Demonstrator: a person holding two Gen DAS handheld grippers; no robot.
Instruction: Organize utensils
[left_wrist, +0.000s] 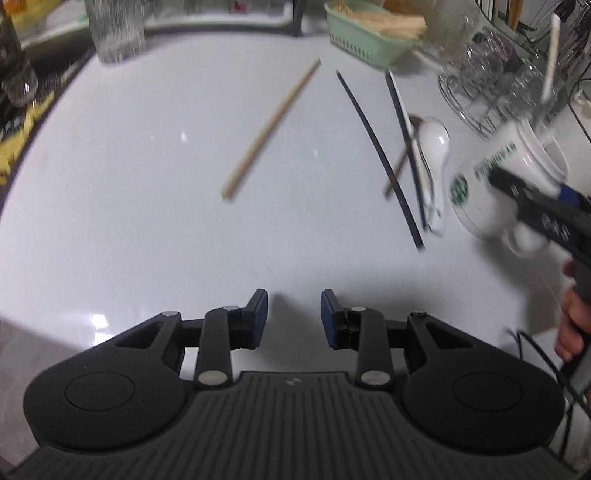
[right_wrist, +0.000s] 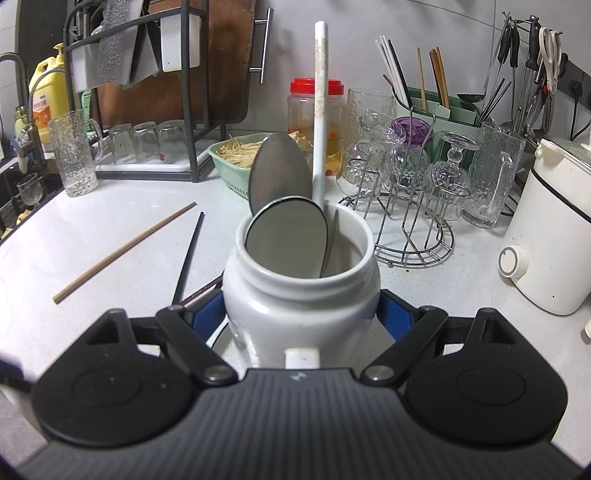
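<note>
"What are your two tongs doing?"

"My right gripper (right_wrist: 301, 314) pinches a white ceramic jar with a handle (right_wrist: 301, 291), one blue pad on each side of its belly. Two spoon bowls and a long white chopstick (right_wrist: 320, 110) stand in it. My left gripper (left_wrist: 294, 317) hangs over the white counter (left_wrist: 147, 221) with its pads spread, nothing between them."

"And what's left to gather?"

"A pale wooden chopstick (left_wrist: 271, 129) lies alone, well ahead of the left gripper and a little to its left. Farther right lie two black chopsticks (left_wrist: 380, 158), a brownish stick (left_wrist: 397, 173) half under them, and a white ceramic spoon (left_wrist: 436, 147) touching that bundle, just beside the jar."

"Which one next, do you reckon?"

"The wooden one, I'd judge. Its long axis runs diagonally, the near end toward the lower left and the far end up toward the green plastic basket (left_wrist: 362, 40). My pads open side to side, so they meet it at a slant; I'd probably turn the wrist to cross it squarely. The left hand is the free one and nearer; the right is busy with the jar."
</note>
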